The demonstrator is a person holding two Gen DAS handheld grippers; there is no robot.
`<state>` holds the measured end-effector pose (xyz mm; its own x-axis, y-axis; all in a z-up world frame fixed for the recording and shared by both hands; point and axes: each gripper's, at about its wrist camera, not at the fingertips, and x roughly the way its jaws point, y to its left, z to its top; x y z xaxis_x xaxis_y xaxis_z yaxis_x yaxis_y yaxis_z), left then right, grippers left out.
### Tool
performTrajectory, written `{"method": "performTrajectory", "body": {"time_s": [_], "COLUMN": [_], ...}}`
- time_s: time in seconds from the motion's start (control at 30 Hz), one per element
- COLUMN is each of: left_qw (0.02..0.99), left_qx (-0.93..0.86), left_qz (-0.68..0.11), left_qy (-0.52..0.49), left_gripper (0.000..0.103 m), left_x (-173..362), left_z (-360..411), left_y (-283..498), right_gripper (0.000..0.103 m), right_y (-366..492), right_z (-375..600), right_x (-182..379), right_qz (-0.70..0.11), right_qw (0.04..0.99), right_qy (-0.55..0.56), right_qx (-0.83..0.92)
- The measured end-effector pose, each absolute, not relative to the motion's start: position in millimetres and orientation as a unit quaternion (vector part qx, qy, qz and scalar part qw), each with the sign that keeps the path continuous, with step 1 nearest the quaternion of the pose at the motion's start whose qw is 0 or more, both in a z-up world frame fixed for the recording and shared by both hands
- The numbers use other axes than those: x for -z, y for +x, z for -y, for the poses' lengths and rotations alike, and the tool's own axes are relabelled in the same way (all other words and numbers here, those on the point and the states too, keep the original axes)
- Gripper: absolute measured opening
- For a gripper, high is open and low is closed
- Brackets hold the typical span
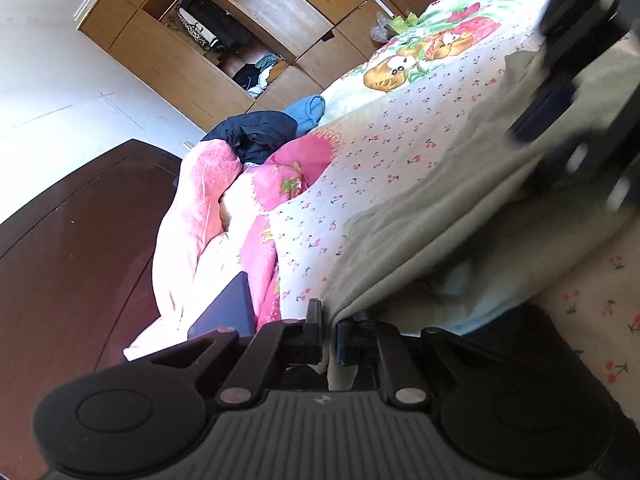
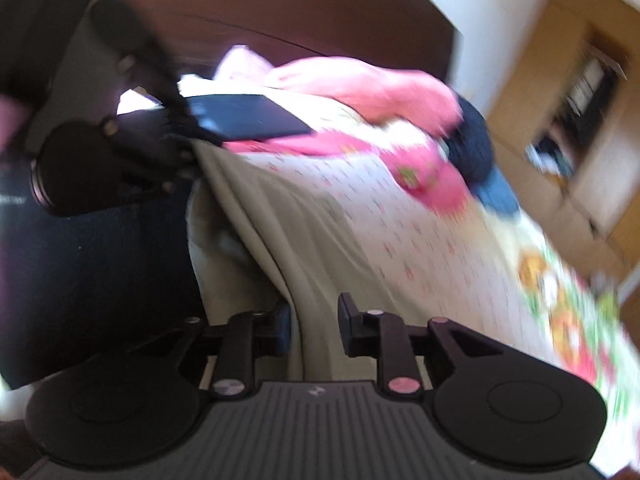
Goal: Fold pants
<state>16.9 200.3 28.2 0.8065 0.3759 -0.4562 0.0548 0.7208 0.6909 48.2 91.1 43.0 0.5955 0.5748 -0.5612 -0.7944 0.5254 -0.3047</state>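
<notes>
- The pants [image 1: 460, 208] are a pale beige garment, lifted off the bed [image 1: 400, 128] and stretched between the two tools, with the lower part draping onto the cherry-print sheet.
- The left gripper [image 1: 330, 334] is pinched nearly closed on one edge of the pants; the cloth runs up and away from its fingers toward the other tool.
- The right gripper [image 2: 314, 328] stands with its jaws a moderate way apart, a fold of the same cloth passing between them. The view is blurred, so whether the pads press the fabric I cannot tell.
- In my judgement the fold is at an early or middle stage: the pants are raised and spread, but no neat folded stack is visible yet.
- Left to do, by my reading: lay the held edge over, flatten it, and make further folds.
- A pink blanket [image 1: 208, 216], a dark jacket [image 1: 256, 136] and a dark flat book-like thing [image 2: 248, 118] lie near the headboard, apart from the pants.
</notes>
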Motion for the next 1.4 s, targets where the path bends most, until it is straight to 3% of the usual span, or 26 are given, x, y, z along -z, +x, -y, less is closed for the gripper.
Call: {"method": "performTrajectory", "body": {"time_s": [0.23,0.33,0.63,0.87,1.17,1.23,1.4], "left_qw": [0.899,0.905,0.916,0.927,0.929,0.926,0.916], "left_qx": [-0.093,-0.094,-0.095,-0.101,-0.086,-0.069,-0.052], "left_qz": [-0.281,-0.273,-0.246,-0.233,-0.239,-0.244,-0.251], "left_qy": [0.323,0.313,0.303,0.277,0.27,0.28,0.308], "left_gripper": [0.026,0.025,0.025,0.025,0.024,0.024,0.025], "left_x": [-43.1,-54.0,-83.3,-93.4,-66.0,-54.9,-36.3], "left_z": [-204.3,-203.2,-196.3,-204.8,-193.6,-186.4,-173.9], "left_y": [23.5,26.7,33.5,33.9,33.7,31.1,22.8], "right_gripper": [0.028,0.029,0.029,0.027,0.027,0.024,0.026], "right_y": [40.3,43.9,63.2,76.5,80.8,78.6,62.7], "right_z": [2.0,1.5,-49.6,-33.5,38.2,53.5,68.8], "right_x": [-38.7,-19.2,-12.6,-11.9,-10.0,-7.6,-4.4], "right_qz": [-0.402,-0.436,-0.359,-0.306,-0.284,-0.288,-0.308], "right_qw": [0.83,0.81,0.826,0.894,0.952,0.954,0.948], "right_qy": [0.032,0.086,0.111,0.104,0.054,0.045,0.009], "right_qx": [-0.386,-0.383,-0.42,-0.309,-0.101,-0.075,-0.082]}}
